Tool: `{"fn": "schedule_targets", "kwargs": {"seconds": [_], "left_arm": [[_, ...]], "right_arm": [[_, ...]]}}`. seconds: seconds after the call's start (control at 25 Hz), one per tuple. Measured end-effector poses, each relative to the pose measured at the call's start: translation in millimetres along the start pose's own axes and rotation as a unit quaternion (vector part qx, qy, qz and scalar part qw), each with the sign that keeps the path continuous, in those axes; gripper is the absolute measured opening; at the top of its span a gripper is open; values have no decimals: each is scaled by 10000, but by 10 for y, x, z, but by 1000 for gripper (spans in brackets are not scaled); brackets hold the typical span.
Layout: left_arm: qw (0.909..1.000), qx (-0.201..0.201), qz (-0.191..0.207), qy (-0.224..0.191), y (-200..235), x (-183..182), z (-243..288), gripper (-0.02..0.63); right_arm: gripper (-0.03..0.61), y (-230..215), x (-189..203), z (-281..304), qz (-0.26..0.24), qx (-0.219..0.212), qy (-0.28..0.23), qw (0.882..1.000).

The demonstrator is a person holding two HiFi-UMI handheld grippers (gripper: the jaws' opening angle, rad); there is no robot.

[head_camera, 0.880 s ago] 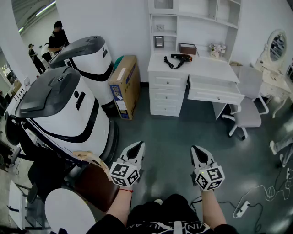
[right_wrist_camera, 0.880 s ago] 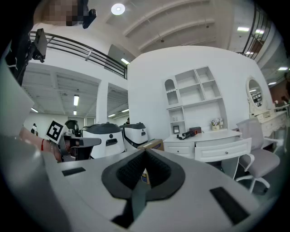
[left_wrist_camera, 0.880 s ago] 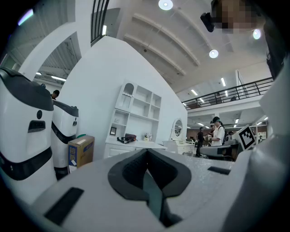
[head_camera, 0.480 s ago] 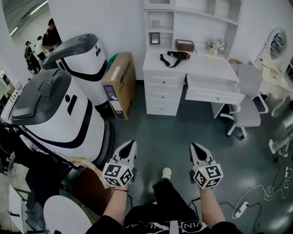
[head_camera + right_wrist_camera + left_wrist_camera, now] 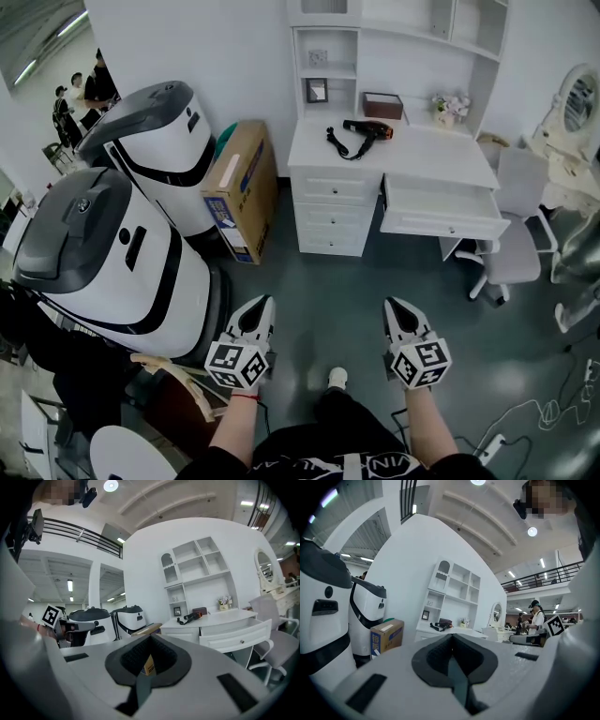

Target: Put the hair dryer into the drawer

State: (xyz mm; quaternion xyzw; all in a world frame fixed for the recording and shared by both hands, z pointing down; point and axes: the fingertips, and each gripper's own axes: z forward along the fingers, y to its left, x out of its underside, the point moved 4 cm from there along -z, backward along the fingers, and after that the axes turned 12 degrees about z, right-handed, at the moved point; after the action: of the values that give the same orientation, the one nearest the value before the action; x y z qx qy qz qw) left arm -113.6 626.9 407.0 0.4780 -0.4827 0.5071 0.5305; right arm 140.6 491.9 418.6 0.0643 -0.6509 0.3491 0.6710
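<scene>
A black hair dryer point(image 5: 367, 129) with its coiled cord lies on top of the white desk point(image 5: 431, 150) far ahead; I also see the hair dryer point(image 5: 193, 617) in the right gripper view and the hair dryer point(image 5: 439, 626) small in the left gripper view. Below the desktop a white drawer point(image 5: 442, 210) stands pulled out. My left gripper point(image 5: 256, 310) and right gripper point(image 5: 398, 311) are held side by side over the dark floor, well short of the desk. Both are shut with nothing between the jaws.
Two big white-and-grey machines point(image 5: 122, 244) stand at the left, with a cardboard box point(image 5: 239, 187) leaning by the desk. A grey chair point(image 5: 511, 239) sits right of the open drawer. Cables point(image 5: 525, 422) trail on the floor at the lower right. People stand far left.
The desk, box and machines have shifted a little in the head view as I step nearer. Both grippers keep their place in front of me, still shut.
</scene>
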Motion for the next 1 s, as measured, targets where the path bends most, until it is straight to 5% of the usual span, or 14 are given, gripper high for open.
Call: {"fn": "schedule_targets", "kwargs": {"seconds": [0.52, 1.0], "left_arm": [[9998, -52, 120, 134, 283, -171, 1099, 5], [9999, 119, -24, 72, 427, -77, 2193, 5]], "right_arm": [[3, -725, -377, 878, 376, -13, -121, 9992], [5, -1339, -656, 1561, 217, 90, 29, 9997]]}}
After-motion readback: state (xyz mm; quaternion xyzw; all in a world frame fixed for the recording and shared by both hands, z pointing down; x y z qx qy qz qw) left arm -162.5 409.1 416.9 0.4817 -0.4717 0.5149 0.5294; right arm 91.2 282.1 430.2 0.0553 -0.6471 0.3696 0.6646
